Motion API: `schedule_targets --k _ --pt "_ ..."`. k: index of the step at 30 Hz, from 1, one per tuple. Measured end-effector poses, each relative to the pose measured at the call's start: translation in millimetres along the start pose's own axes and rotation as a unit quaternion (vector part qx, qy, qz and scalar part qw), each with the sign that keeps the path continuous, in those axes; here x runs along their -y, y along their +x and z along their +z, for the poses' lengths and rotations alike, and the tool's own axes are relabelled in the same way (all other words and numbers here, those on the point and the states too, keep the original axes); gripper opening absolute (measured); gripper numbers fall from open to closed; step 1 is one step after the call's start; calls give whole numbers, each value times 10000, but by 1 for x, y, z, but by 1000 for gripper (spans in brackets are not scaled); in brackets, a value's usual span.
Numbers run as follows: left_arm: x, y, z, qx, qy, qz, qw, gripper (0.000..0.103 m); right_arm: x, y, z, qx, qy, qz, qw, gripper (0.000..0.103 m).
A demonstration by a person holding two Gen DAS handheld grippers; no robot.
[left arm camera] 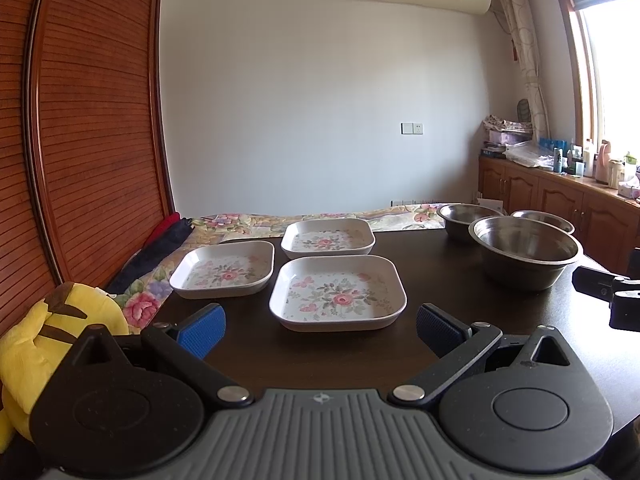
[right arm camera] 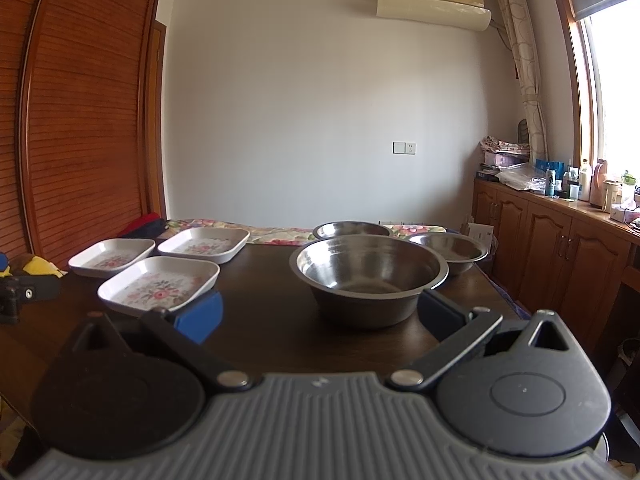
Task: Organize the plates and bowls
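Plates and bowls, dark table (left arm camera: 248, 352), nothing stacked yet. Your left gripper (left arm camera: 320, 328) and right gripper (right arm camera: 320, 312) both hang spread and empty at the near edge.

Near, 12 o'clock of the left gripper: floral plate (left arm camera: 338, 294), empty, shallow sloped rim; a pinch there may slip or tip it.
Near, 12 o'clock of the right gripper: large steel bowl (right arm camera: 368, 276), empty; smooth wall, likely to skid or ring against its neighbours.
Middle, 11 o'clock: second plate (left arm camera: 224, 268), empty, near the table's left edge; a nudge could push it off.
Far: third plate (left arm camera: 328, 238), two smaller steel bowls (right arm camera: 352, 230) (right arm camera: 450, 250), all empty.
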State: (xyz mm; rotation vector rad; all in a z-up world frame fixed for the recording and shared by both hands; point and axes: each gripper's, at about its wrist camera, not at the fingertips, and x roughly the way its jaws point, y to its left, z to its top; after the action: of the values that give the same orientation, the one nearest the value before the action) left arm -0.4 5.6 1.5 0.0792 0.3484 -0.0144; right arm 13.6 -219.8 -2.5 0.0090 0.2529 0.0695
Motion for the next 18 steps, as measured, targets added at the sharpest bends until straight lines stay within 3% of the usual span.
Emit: schedule_targets --k 18 --pt "-17 27 -10 -362 4 44 9993 103 -18 17 3 -271 -207 621 9975 103"
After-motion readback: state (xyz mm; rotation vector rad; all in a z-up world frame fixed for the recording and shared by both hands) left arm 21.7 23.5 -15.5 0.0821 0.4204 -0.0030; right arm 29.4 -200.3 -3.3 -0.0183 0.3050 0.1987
